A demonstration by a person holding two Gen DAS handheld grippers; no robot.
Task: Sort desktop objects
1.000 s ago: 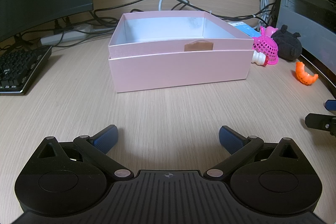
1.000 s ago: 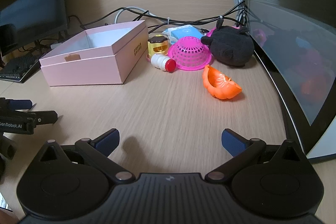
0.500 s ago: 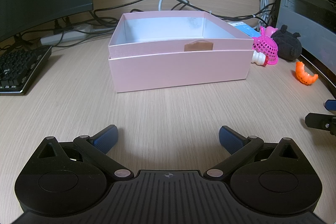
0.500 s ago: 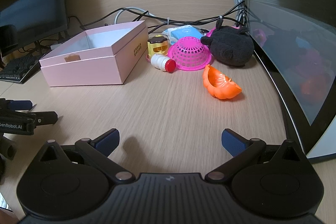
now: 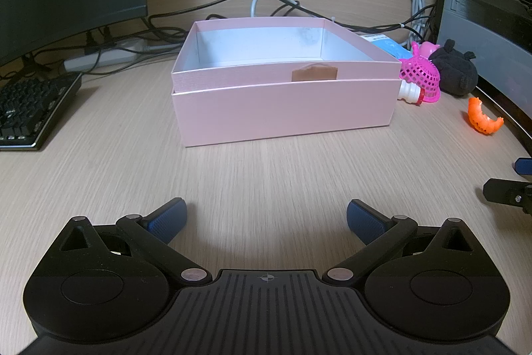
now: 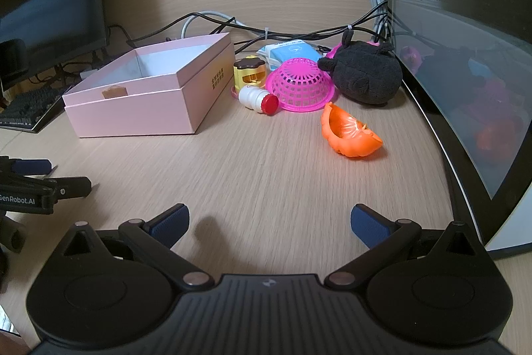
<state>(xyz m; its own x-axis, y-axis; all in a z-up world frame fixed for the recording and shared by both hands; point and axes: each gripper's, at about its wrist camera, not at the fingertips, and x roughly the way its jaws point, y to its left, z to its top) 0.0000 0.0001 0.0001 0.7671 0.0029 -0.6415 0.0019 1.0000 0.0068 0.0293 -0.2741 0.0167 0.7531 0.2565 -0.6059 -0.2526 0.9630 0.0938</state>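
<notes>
Pale wood-grain desk (image 6: 266, 175), sorting unstarted: open pink cardboard box (image 5: 282, 108) apparently empty, both grippers (image 5: 266, 220) (image 6: 269, 220) spread wide, orange plastic tangerine-peel toy (image 6: 349, 135) likely first.

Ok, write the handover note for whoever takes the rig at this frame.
Left gripper: open, empty, facing the open pink cardboard box.
Right gripper: open, empty, over bare desk.
Box looks empty. Beside it: orange plastic fruit segment, upturned pink mesh basket, white bottle with red cap, yellow toy, black plush toy, blue tissue pack.
Done: nothing. Left: everything.
</notes>
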